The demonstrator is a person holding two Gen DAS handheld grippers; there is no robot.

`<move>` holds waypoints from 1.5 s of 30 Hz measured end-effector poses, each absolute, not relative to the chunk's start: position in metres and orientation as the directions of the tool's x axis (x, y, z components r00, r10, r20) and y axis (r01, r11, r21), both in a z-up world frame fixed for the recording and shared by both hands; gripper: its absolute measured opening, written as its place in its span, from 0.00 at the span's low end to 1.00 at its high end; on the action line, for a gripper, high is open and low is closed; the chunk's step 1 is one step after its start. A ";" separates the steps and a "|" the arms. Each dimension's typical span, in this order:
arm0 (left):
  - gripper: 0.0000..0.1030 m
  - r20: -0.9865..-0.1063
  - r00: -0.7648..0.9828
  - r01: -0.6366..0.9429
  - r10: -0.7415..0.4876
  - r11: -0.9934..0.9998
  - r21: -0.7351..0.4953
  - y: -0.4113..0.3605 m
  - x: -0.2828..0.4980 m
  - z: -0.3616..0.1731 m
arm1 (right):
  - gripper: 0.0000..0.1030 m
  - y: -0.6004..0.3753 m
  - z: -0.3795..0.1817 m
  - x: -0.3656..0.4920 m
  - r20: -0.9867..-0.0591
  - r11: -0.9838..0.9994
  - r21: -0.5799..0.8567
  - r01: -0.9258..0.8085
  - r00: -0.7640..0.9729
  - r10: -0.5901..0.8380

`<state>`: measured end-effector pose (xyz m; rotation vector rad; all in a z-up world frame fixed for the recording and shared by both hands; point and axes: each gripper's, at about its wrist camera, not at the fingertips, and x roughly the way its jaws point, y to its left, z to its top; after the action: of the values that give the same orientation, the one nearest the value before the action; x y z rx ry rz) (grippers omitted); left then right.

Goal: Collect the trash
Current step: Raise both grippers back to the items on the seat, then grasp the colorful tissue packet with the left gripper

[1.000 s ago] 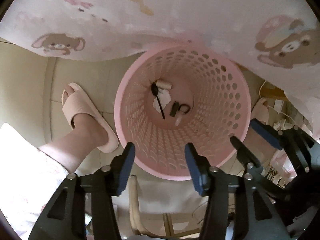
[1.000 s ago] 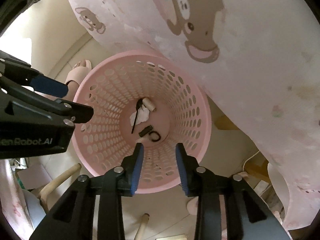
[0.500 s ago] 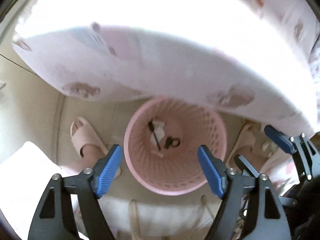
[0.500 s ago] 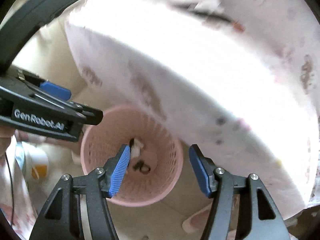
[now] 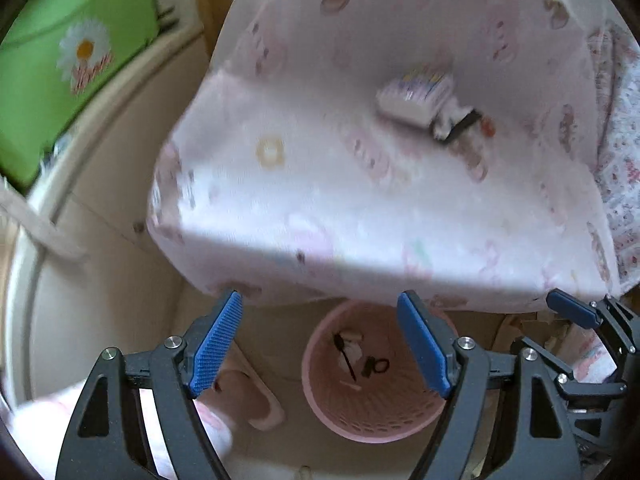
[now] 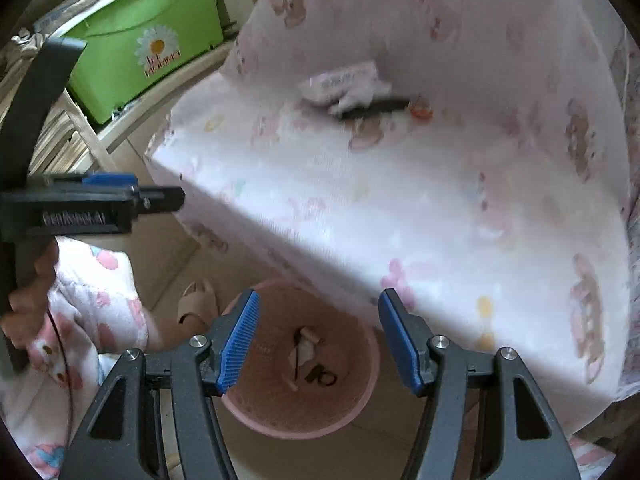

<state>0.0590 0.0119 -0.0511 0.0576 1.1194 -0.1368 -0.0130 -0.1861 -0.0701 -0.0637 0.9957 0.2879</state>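
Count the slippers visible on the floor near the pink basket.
2: one slipper left of the pink basket, one nearer the left gripper. Others may be hidden.

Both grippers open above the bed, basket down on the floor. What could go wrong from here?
1. The remaining trash pile lies far up the bedsheet; the fingers may pinch fabric along with it.
2. The small orange piece beside the pile is easy to miss.
3. The pink basket sits partly under the mattress edge, so a drop released too early may land outside.

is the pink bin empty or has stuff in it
Not empty. The bin stands upright on the floor with a few scraps at its bottom: a black stick-like piece, white bits, a small dark ring.
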 end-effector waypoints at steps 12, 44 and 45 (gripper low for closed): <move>0.85 -0.701 0.712 0.238 -0.040 0.953 0.187 -0.001 0.156 0.049 | 0.69 -0.205 -0.027 0.012 -0.746 0.987 0.024 -0.161 0.655 0.125; 0.79 -0.848 0.340 0.535 -0.406 0.825 -0.180 -0.066 0.213 -0.037 | 0.73 -0.248 -0.034 0.060 -0.752 0.999 0.035 -0.021 0.658 0.040; 0.76 -0.851 0.331 0.527 -0.409 0.828 -0.192 -0.067 0.218 -0.038 | 0.73 -0.247 -0.035 0.061 -0.754 0.999 0.033 -0.024 0.655 0.041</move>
<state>0.2185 -0.0673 -0.0379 0.1264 1.0712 -0.6139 0.0607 -0.2472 -0.0353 0.0207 0.8552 0.0369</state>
